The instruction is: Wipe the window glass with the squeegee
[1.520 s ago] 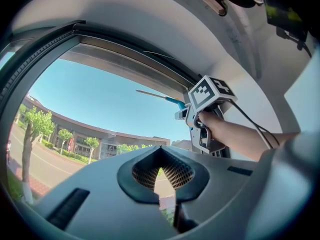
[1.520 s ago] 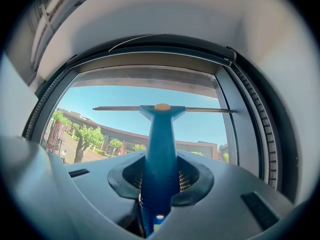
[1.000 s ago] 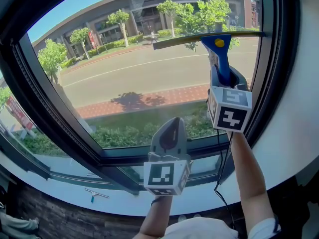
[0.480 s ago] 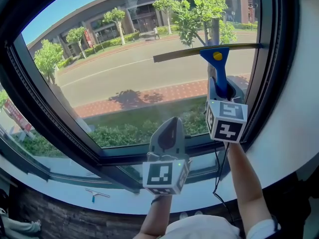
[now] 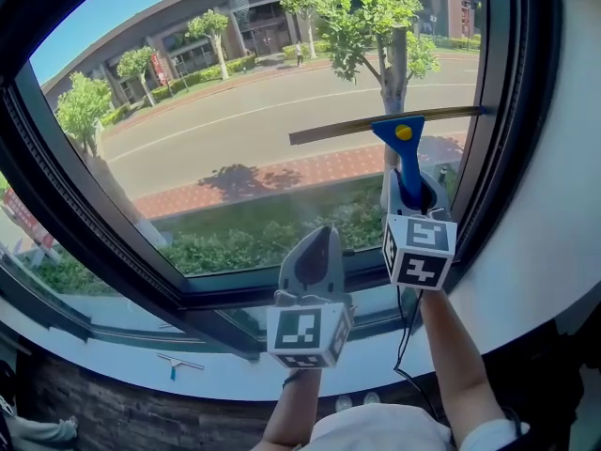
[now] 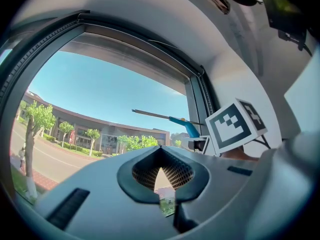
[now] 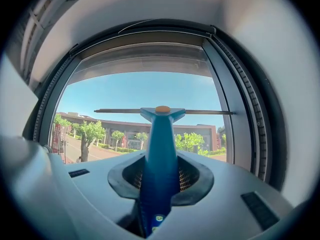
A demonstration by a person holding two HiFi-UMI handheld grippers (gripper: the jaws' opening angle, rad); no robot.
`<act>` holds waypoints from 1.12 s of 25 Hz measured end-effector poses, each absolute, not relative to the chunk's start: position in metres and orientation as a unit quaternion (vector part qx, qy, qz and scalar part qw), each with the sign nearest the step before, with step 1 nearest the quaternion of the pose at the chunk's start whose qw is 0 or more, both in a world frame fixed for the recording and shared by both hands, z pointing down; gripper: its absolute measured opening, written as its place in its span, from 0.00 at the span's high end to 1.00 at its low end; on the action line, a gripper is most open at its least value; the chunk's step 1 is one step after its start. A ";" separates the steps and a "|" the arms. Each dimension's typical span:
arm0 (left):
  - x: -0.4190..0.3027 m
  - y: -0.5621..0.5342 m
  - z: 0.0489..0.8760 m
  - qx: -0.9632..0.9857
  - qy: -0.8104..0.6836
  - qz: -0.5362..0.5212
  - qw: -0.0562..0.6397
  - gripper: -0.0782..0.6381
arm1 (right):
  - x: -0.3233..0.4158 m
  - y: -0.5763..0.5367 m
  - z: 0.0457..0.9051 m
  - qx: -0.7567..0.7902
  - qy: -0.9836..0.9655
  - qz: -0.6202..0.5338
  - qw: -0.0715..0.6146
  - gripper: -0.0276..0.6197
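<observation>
The left gripper [image 5: 317, 244] [image 6: 161, 176] hangs low, nearest the person, its 2 jaws pressed together at the tips with nothing between them. It points at the lower part of the window glass [image 5: 235, 111]. Up and to its right, the right gripper [image 5: 410, 194] [image 7: 160, 180] has its jaws pinched on the blue handle of the squeegee [image 5: 403, 156] [image 7: 159, 144]. The handle runs straight out from between those jaws and widens to a head with 1 yellow button. Beyond the head, the long blade lies across the glass, slightly tilted. Its right end reaches the dark window frame [image 5: 498, 111] just right of that gripper. In the left gripper view the squeegee [image 6: 176, 119] shows above the right gripper's marker cube. In all there are 2 grippers and 1 squeegee in the jaws. 1 small T-shaped tool [image 5: 178, 365] lies on the sill, well down-left of the left gripper. Past the glass are a road, trees and a building.
</observation>
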State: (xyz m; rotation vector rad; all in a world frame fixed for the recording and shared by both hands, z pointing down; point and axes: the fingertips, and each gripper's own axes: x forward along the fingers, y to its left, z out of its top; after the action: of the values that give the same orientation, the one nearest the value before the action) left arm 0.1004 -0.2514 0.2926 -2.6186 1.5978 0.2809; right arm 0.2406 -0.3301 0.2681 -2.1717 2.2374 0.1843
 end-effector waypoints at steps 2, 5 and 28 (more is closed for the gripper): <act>0.100 -0.251 0.297 -0.850 0.519 0.088 0.027 0.90 | 0.240 -0.329 0.277 -0.695 0.717 0.052 0.005 0.79; 0.096 -0.251 0.303 -0.847 0.524 0.085 0.020 0.90 | 0.239 -0.327 0.291 -0.696 0.717 0.044 -0.003 0.79; 0.098 -0.249 0.340 -0.848 0.528 0.052 -0.005 0.90 | 0.240 -0.316 0.381 -0.696 0.715 -0.018 -0.058 0.79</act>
State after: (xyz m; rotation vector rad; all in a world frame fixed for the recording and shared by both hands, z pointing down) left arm 0.0978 -0.2491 0.3404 -2.6716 1.6625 0.1624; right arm 0.2402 -0.3165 0.3814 -2.2725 2.3346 -0.0579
